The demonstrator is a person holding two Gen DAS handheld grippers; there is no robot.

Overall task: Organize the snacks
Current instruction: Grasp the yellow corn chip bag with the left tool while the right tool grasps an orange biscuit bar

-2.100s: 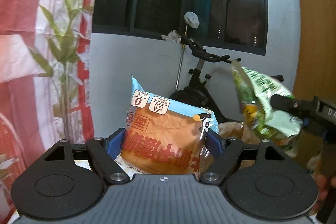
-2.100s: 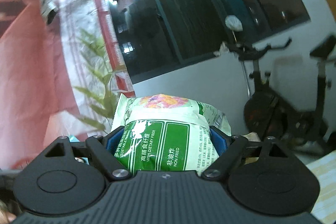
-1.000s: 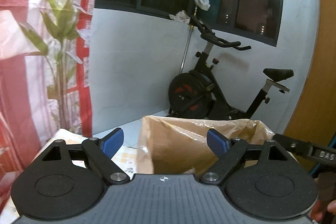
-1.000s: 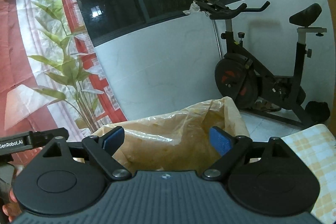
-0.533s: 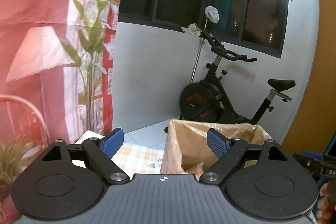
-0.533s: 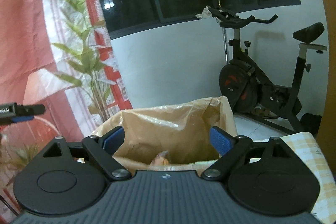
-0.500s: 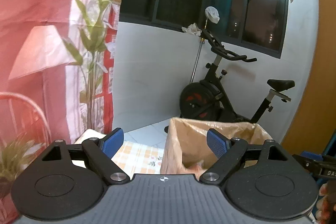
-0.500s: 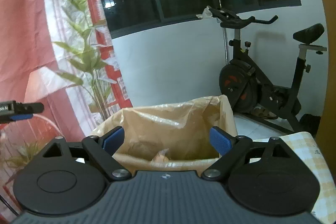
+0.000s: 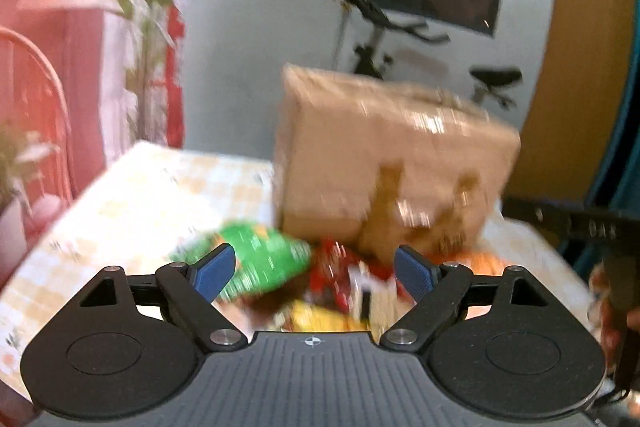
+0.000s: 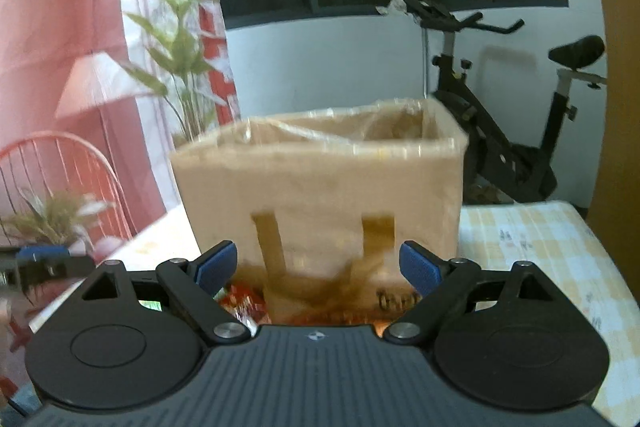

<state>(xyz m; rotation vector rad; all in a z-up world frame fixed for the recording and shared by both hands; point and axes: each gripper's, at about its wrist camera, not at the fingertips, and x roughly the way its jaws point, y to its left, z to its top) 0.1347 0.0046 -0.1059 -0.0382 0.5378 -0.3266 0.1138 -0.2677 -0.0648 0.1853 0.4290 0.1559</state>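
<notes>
While both views are smeared by motion blur, the left gripper [image 9: 310, 269] is angled downward at a heap of snack packets at the lower centre of its frame, its blue pads [image 9: 211, 270] spread wide with nothing between them. A green packet [image 9: 264, 259] lies just behind the left pad, a red packet [image 9: 334, 277] beside it and a yellow one [image 9: 320, 319] nearer the camera, all on the checked tablecloth [image 9: 132, 203] in front of the brown paper bag [image 9: 384, 163]. At the right edge, a hand [image 9: 608, 311] grips the other tool's black handle. The right gripper [image 10: 318, 265] tilts less steeply, facing the bag [image 10: 320, 179] at frame centre; its jaws also stand apart and empty, with red packets [image 10: 240, 301] glimpsed low between them. An exercise bike [image 10: 500, 115] stands behind, upper right.
</notes>
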